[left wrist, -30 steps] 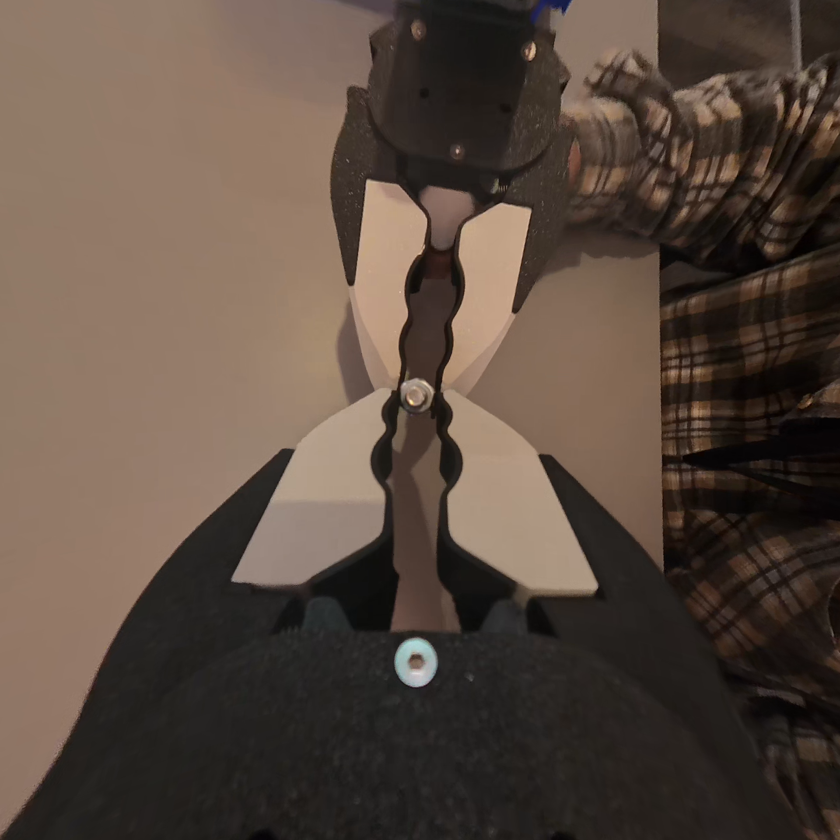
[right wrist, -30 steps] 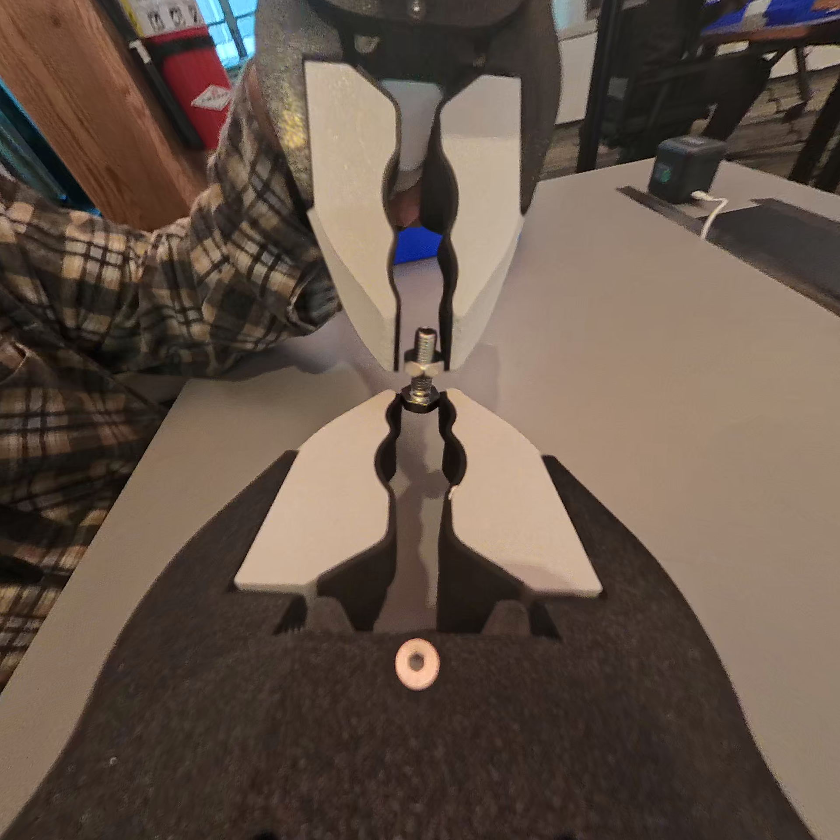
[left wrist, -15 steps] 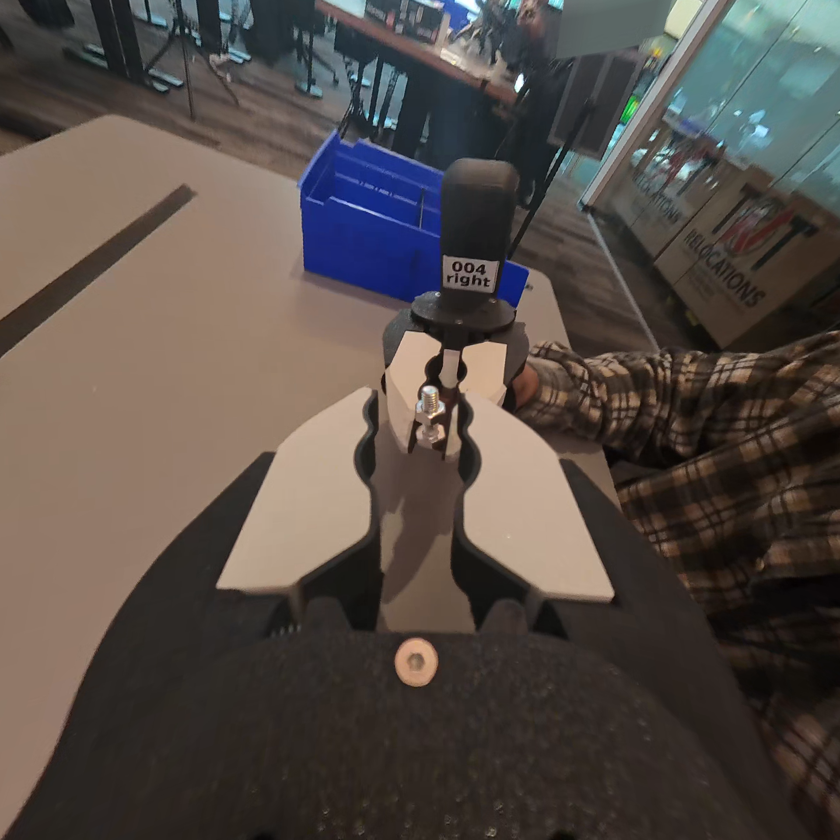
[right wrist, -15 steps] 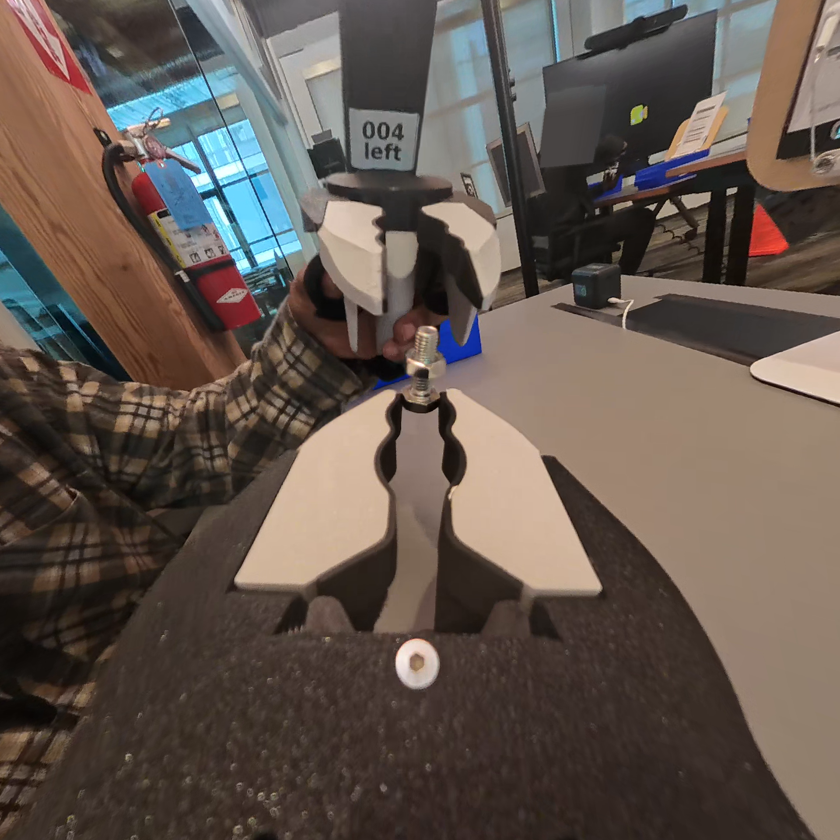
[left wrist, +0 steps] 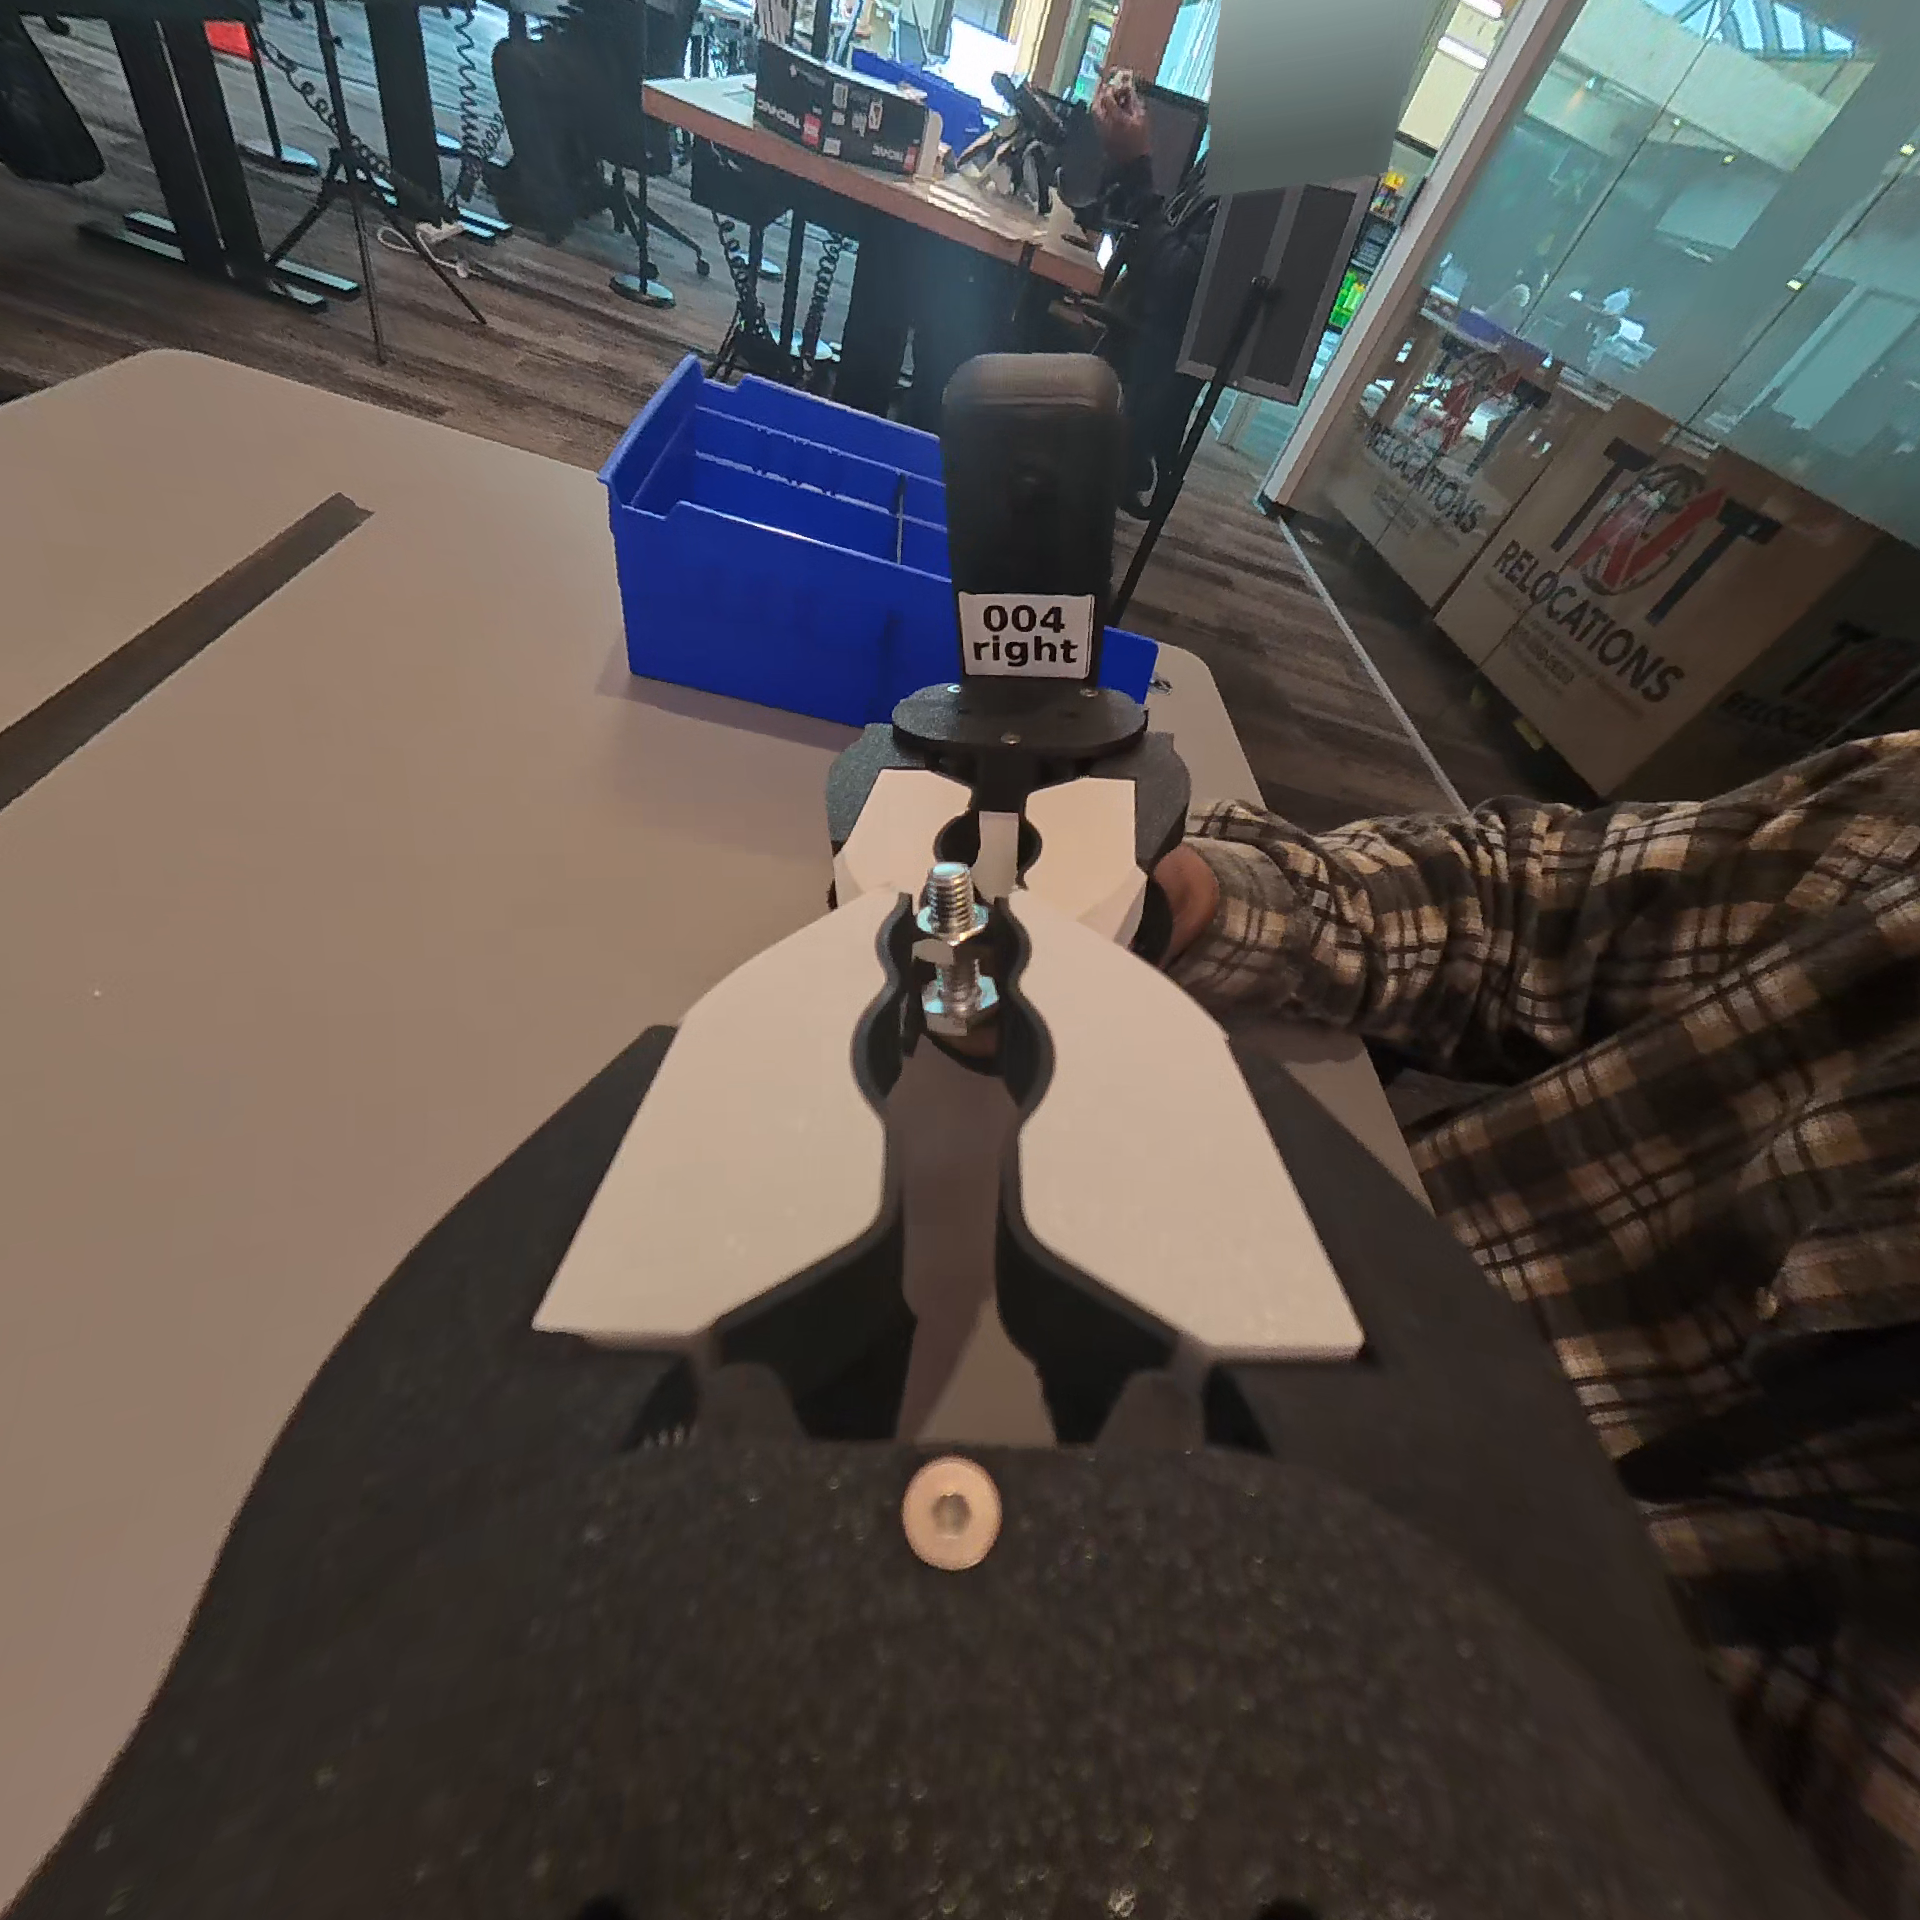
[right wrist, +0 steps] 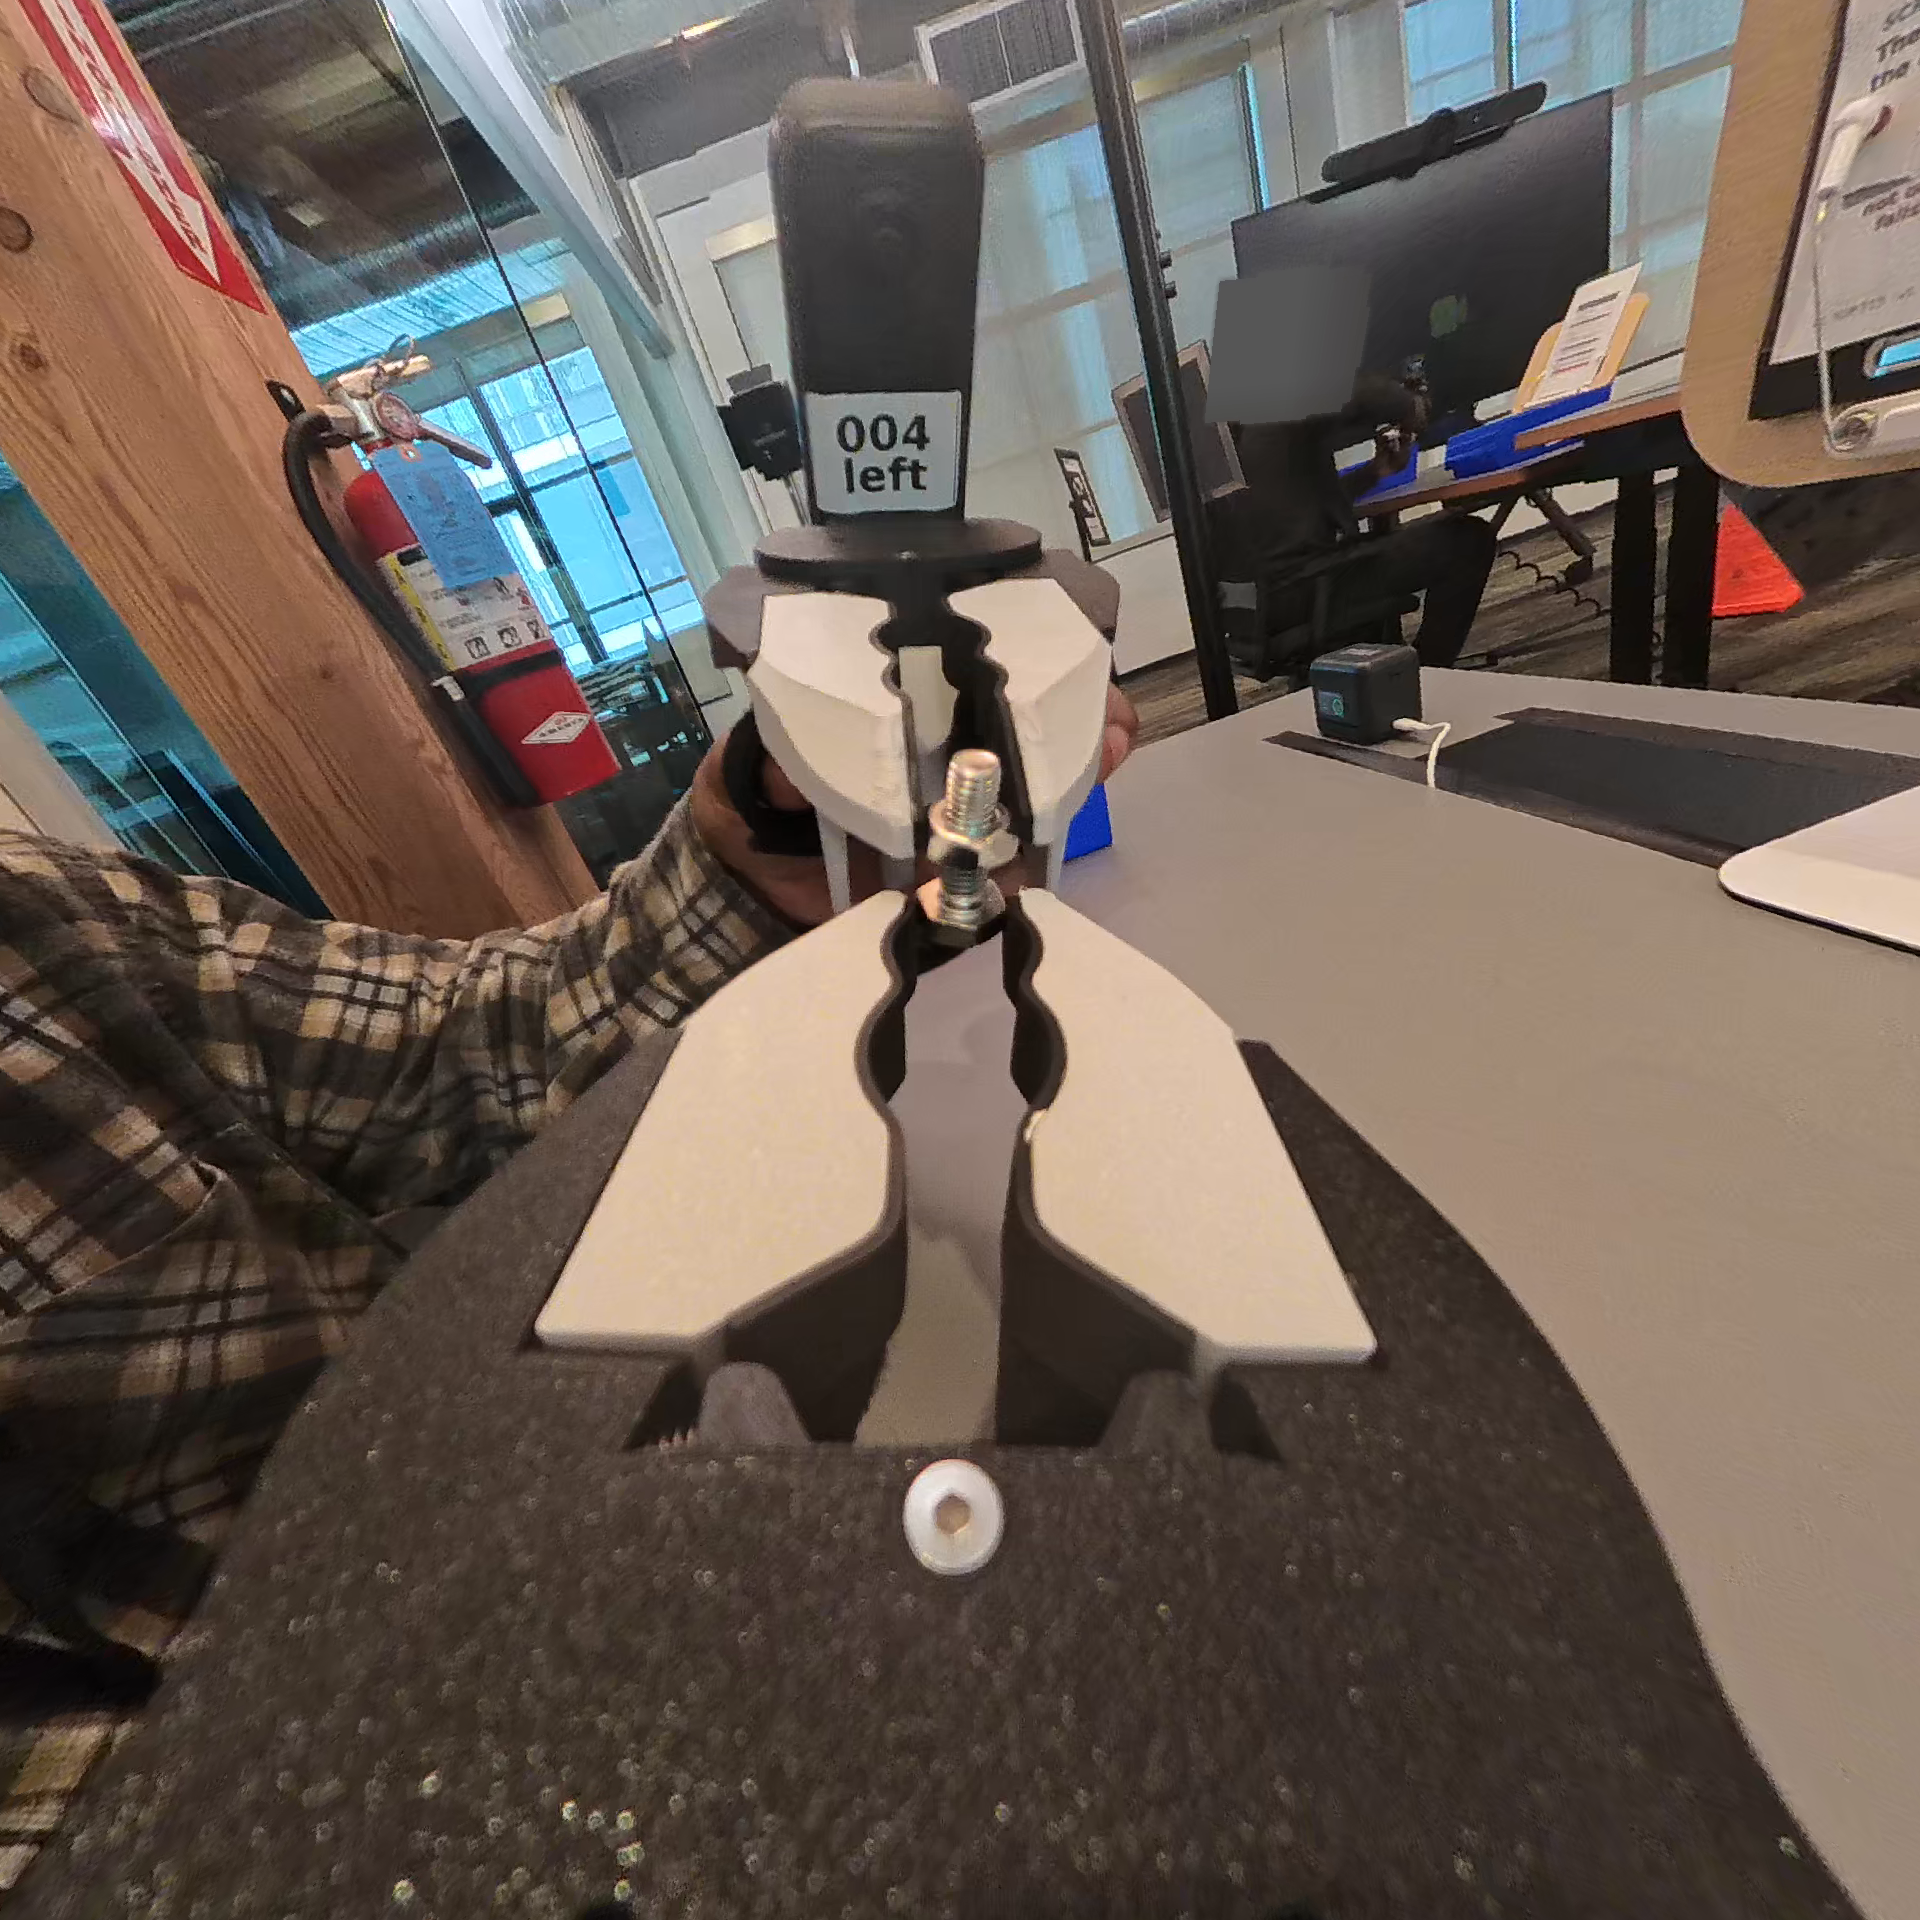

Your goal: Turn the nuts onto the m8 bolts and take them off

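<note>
bolt (right wrist: 968, 831): shiny threaded metal | table (left wrist: 364, 831): matt, smooth | bin (left wrist: 769, 561): glossy, probably plastic | sleeve (left wrist: 1558, 935): plaid cloth

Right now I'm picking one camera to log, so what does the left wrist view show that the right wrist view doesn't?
Only the left wrist view shows the open inside of the blue bin standing on the table behind the right hand-held gripper.

Only the right wrist view shows the red fire extinguisher on the wooden post, and the small black box with a white cable.

Both show the bolt with its nut, and a plaid sleeve.
</note>
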The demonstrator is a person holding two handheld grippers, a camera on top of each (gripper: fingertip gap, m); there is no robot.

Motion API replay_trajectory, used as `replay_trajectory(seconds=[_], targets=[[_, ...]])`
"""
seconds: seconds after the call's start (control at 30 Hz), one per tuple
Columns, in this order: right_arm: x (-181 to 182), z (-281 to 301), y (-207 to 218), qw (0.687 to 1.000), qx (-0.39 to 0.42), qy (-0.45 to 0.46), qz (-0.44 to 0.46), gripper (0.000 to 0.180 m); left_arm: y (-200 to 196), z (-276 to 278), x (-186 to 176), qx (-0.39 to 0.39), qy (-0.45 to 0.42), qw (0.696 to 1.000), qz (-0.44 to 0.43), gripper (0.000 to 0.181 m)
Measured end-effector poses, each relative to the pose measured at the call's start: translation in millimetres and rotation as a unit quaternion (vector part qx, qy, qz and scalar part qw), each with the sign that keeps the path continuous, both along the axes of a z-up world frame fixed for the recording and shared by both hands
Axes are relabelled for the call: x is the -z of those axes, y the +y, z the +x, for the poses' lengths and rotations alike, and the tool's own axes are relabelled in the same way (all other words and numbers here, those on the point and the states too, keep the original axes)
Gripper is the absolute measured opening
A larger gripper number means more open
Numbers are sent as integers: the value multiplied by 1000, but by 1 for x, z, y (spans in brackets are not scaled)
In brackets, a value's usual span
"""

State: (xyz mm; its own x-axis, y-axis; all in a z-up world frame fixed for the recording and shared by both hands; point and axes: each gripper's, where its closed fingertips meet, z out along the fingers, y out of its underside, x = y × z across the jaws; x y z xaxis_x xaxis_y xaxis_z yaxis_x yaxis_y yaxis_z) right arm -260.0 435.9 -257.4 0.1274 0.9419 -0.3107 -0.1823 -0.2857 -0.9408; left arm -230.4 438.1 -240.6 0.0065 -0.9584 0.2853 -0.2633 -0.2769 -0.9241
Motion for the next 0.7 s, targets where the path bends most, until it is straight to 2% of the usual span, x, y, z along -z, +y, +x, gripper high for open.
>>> replay_trajectory(seconds=[0.23, 0.33, 0.43, 0.53, 0.7], targets=[[0, 1, -2, 1000, -5, -13, 9, 16, -3, 0, 0, 4, 2, 1000, 12, 13], [5, 7, 2, 1000, 1, -30, 3, 27, -1, -1, 2, 2, 1, 1000, 8, 13], [13, 25, 10, 998, 19, -66, 8, 30, 4, -6, 12, -9, 5, 1000, 0, 13], [13, 52, 22, 995, 55, -78, 15, 30, 13, -14, 40, -33, 26, 999, -1, 13], [7, 72, 31, 995, 79, -61, 13, 29, 22, -27, 116, -57, 134, 989, 13, 14]])
